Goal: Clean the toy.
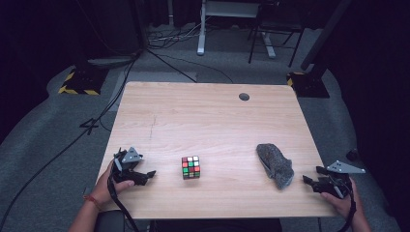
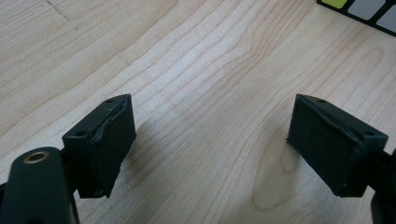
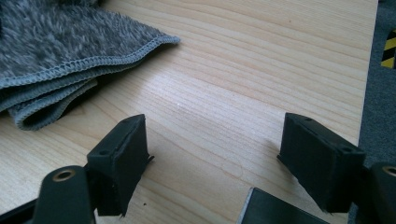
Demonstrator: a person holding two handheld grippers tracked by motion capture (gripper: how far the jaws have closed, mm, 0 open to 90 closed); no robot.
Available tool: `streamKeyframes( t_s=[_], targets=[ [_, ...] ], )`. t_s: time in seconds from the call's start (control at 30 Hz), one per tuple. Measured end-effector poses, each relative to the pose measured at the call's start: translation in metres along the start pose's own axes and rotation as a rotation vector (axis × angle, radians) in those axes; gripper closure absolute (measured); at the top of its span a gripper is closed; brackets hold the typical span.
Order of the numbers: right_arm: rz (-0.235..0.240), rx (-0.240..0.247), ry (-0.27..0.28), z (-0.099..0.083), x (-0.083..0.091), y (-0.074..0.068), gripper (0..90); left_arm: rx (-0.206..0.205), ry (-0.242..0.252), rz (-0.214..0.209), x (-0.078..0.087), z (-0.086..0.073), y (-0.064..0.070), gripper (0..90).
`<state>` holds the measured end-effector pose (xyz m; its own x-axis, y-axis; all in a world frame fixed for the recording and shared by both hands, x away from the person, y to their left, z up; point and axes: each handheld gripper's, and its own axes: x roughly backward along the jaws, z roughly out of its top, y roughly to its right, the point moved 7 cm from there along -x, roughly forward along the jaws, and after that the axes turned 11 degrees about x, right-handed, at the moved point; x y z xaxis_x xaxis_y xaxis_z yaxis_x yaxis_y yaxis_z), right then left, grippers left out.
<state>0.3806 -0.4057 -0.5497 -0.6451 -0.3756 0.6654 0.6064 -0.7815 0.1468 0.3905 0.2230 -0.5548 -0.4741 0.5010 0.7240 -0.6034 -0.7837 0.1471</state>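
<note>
A scrambled colour cube [image 1: 191, 166] sits near the front middle of the wooden table [image 1: 203, 116]. To its right lies a folded grey cloth [image 1: 275, 165]. My left gripper [image 1: 151, 174] rests at the table's front left, open, its jaws pointing right toward the cube with nothing between them. In the left gripper view the gripper [image 2: 212, 142] stands over bare wood and a corner of the cube [image 2: 362, 11] shows at top right. My right gripper [image 1: 306, 180] is open at the front right edge. In the right gripper view the gripper [image 3: 212, 151] is near the cloth [image 3: 60, 51].
A round cable hole [image 1: 244, 96] is at the table's far right. Around the table are grey carpet, cables, yellow-black striped stand bases [image 1: 77, 84] and a chair base at the back.
</note>
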Motion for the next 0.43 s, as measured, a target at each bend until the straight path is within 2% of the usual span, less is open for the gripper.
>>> streamKeyframes(
  t_s=[0.43],
  targets=[
    [0.000,0.000,0.000,0.0000,0.0000,0.0000,23.1,0.003,0.000,0.002,0.0001,-0.0002,0.0001,15.4]
  ],
)
